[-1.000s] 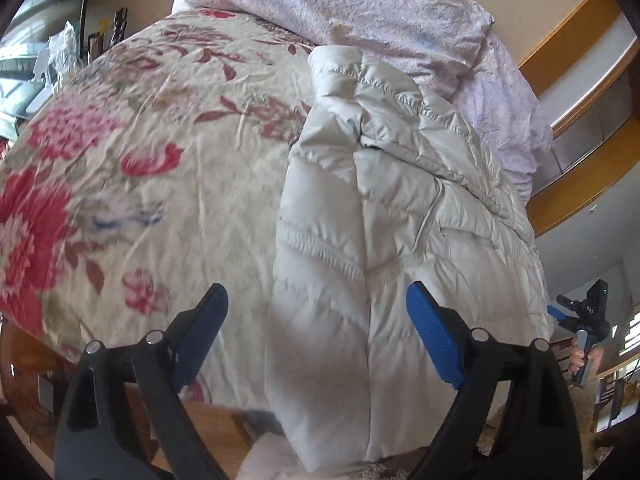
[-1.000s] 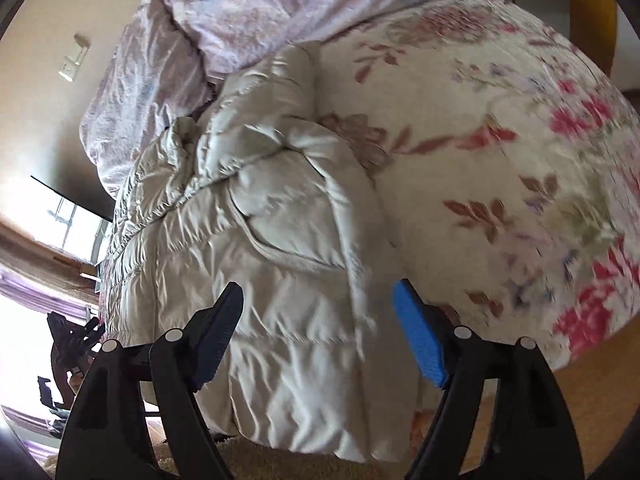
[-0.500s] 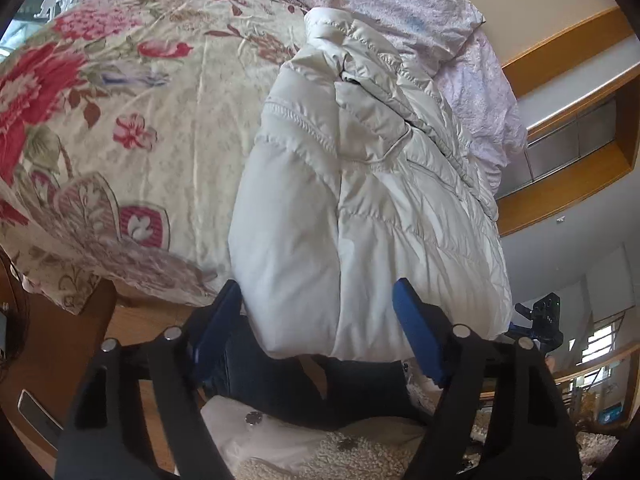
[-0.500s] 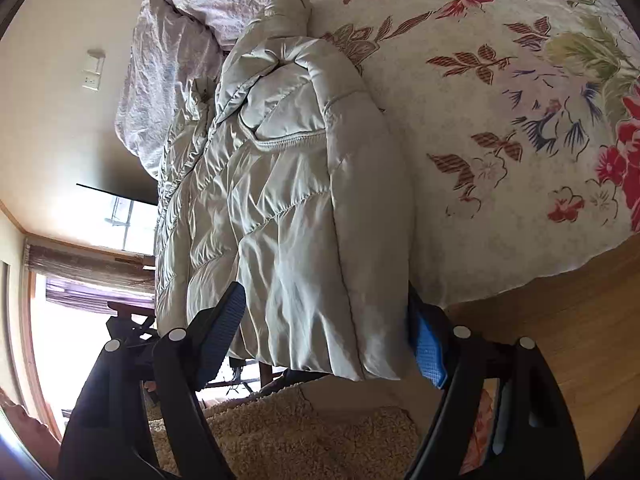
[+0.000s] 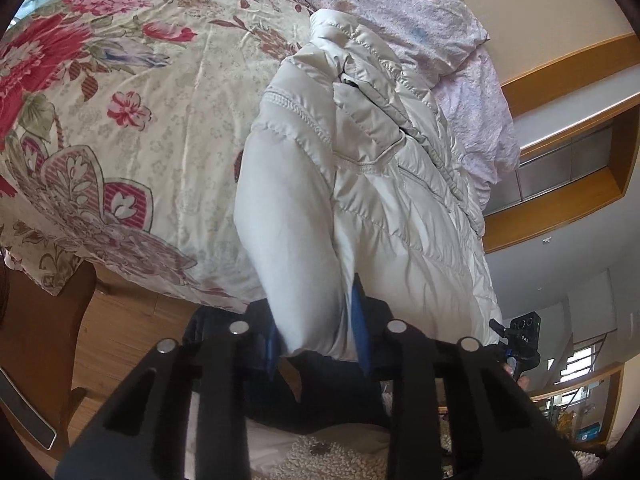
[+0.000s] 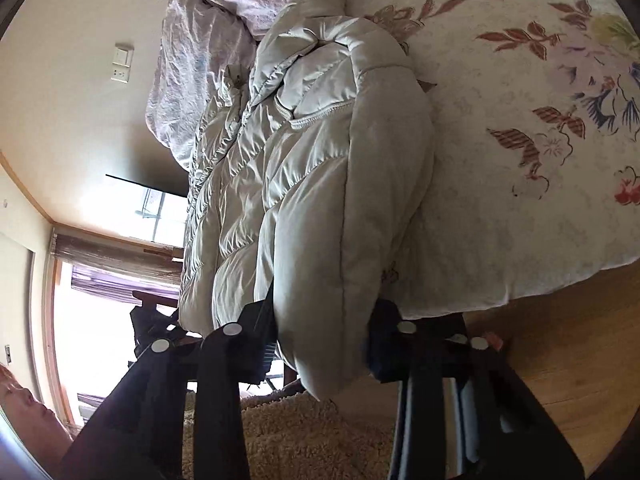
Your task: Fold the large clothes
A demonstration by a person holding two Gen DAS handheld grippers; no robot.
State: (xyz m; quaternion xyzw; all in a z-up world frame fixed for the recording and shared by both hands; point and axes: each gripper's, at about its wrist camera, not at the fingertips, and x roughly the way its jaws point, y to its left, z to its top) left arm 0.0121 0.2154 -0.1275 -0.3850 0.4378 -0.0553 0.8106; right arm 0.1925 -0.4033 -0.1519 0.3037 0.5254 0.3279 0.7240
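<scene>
A cream quilted puffer jacket lies lengthwise on a bed, its hem hanging over the near edge. My left gripper is closing, and its blue pads pinch the hem's left corner. In the right wrist view the same jacket fills the middle. There my right gripper is closing too, its jaws squeezing the puffy right corner of the hem. The other gripper shows small at the right edge of the left wrist view.
The bed wears a floral cover with a crumpled lilac duvet at its head. A wooden floor and a shaggy beige rug lie below the bed edge. A window glares bright behind.
Both grippers came down to the bed's near edge and went from wide open to clamped on the jacket's hem, one at each corner.
</scene>
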